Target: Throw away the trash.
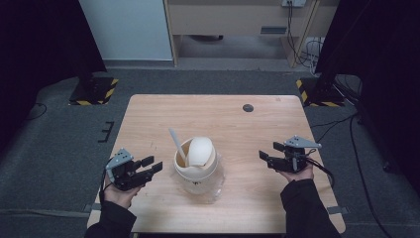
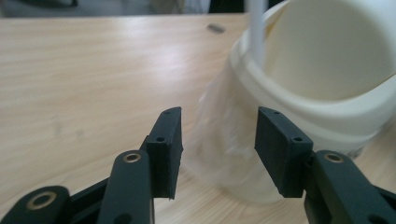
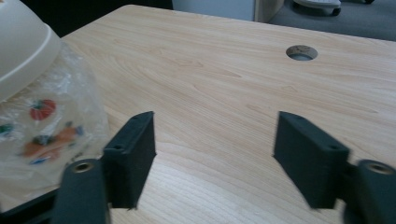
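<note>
Both claws released, bin between them

The left gripper [image 1: 148, 167] gapes, holding nothing, just beside the cream swing-lid bin [image 1: 196, 167]; the right gripper [image 1: 270, 155], jaws apart and bare, sits farther off. A clear printed liner bag [image 3: 51, 126] sheathes the bin mid-table [image 1: 237, 124]; a white stick [image 1: 177, 145] pokes up.

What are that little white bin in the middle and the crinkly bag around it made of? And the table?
The bin looks like cream plastic: smooth, matte, with a moulded rim and swing lid. The bag seems thin clear plastic film, wrinkled and glossy, printed with small orange and green pictures. The table looks like pale wood or wood-look laminate; the grain shows, but which one I cannot tell.
</note>
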Tool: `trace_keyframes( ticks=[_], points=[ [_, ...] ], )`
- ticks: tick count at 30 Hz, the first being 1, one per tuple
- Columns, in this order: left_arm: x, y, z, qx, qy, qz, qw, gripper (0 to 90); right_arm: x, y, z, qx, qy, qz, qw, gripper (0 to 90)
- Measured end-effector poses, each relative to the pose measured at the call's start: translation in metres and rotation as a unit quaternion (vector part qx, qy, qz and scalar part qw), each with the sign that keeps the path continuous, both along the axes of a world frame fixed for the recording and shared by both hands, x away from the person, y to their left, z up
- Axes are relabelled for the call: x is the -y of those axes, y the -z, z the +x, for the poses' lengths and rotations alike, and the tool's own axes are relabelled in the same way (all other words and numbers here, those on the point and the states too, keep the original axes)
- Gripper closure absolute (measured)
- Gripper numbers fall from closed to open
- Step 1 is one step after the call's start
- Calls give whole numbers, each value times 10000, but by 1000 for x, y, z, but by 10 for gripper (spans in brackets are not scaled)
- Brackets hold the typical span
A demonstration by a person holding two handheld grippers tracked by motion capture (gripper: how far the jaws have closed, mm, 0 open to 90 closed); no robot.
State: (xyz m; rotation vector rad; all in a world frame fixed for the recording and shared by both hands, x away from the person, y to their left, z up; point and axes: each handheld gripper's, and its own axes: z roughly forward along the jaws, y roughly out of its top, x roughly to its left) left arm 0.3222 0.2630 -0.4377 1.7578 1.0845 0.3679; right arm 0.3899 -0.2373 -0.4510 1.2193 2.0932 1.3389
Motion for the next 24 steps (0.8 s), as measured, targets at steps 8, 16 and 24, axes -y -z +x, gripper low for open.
trace_keyframes(
  ticks=[8, 16, 24],
  points=[
    [-24, 32, 16, -679, -458, 1266, 9886, 455, 7, 17, 6, -191, 268, -42, 9994, 110],
    [-28, 55, 30, -1131, -558, 1857, 9745, 365, 19, 35, 15, -567, 595, -332, 9961, 76],
    [-26, 69, 37, -1347, -568, 2206, 9644, 229, 28, 49, 22, -861, 843, -490, 9915, 54]
  ],
)
